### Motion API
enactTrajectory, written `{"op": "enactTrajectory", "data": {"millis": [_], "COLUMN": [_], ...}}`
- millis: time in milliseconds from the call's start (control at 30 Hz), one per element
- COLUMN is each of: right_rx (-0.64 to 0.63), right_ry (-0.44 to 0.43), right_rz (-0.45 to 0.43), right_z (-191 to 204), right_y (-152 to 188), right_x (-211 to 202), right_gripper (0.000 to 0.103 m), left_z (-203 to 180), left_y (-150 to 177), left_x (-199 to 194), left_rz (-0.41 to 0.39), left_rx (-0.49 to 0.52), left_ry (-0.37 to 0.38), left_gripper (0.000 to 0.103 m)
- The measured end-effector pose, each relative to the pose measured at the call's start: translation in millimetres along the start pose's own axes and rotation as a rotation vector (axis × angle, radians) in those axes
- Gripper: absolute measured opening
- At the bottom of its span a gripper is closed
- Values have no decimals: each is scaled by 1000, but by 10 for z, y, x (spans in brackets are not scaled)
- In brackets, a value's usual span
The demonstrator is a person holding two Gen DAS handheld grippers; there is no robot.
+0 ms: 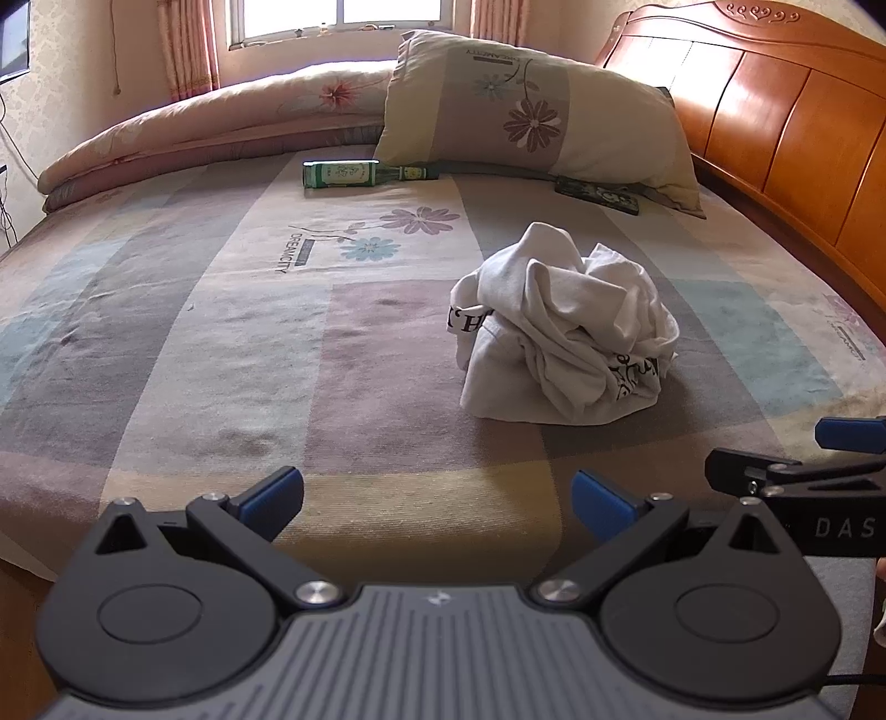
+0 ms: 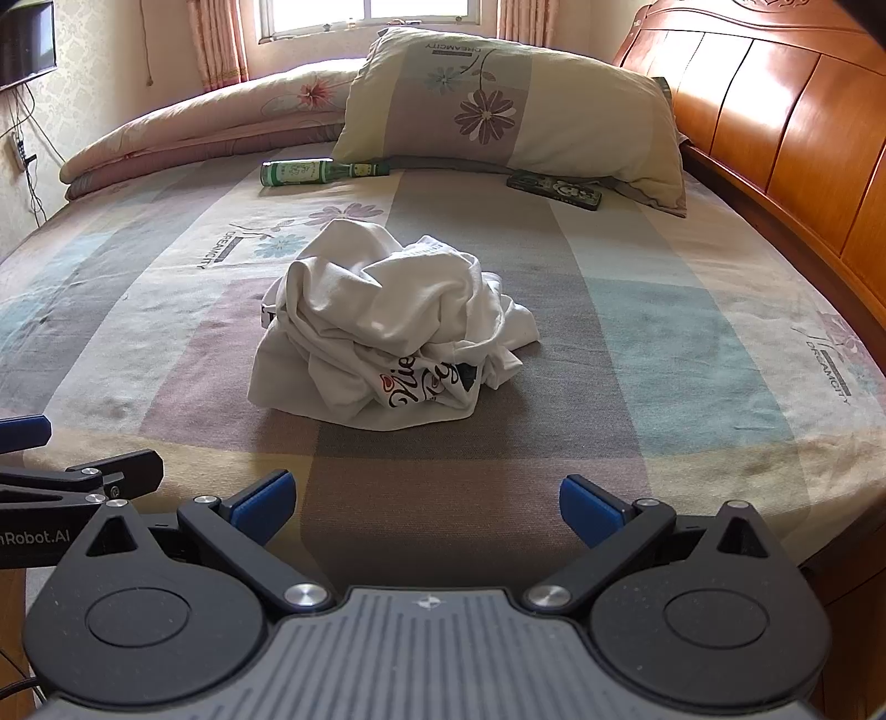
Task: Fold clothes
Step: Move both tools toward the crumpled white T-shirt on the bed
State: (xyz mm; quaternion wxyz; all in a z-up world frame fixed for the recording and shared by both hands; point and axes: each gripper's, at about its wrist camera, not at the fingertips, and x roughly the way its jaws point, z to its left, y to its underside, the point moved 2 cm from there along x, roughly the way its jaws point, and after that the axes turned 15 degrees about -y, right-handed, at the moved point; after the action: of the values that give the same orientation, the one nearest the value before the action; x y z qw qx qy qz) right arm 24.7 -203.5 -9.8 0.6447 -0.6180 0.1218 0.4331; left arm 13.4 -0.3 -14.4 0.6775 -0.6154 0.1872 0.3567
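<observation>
Bed sheet [image 2: 692, 343] — pastel patchwork with flower prints. Green glass bottle [image 2: 310, 170] lies on its side near the far edge. Large floral pillow [image 2: 515, 111] leans by the wooden headboard [image 2: 775, 127]; a dark flat case [image 2: 556, 191] sits just beside it. Folded quilt [image 2: 210, 127] along the far edge — window [image 2: 365, 11] behind.

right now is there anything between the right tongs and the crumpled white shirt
Nothing: in the right wrist view only bare bedsheet lies between the open right tongs and the crumpled white shirt.
</observation>
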Motion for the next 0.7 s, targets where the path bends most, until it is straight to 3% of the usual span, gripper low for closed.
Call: {"op": "enactTrajectory", "data": {"millis": [233, 700], "right_rx": [1, 13], "right_ry": [2, -6], "right_rz": [-4, -10], "right_z": [-10, -39], "right_y": [-1, -4], "right_x": [1, -23], "right_gripper": [103, 103], "left_z": [15, 7], "left_y": [-19, -11], "left_x": [-5, 14], "left_rz": [20, 22], "left_rx": [-13, 2], "left_ry": [21, -5], "left_gripper": [102, 102]}}
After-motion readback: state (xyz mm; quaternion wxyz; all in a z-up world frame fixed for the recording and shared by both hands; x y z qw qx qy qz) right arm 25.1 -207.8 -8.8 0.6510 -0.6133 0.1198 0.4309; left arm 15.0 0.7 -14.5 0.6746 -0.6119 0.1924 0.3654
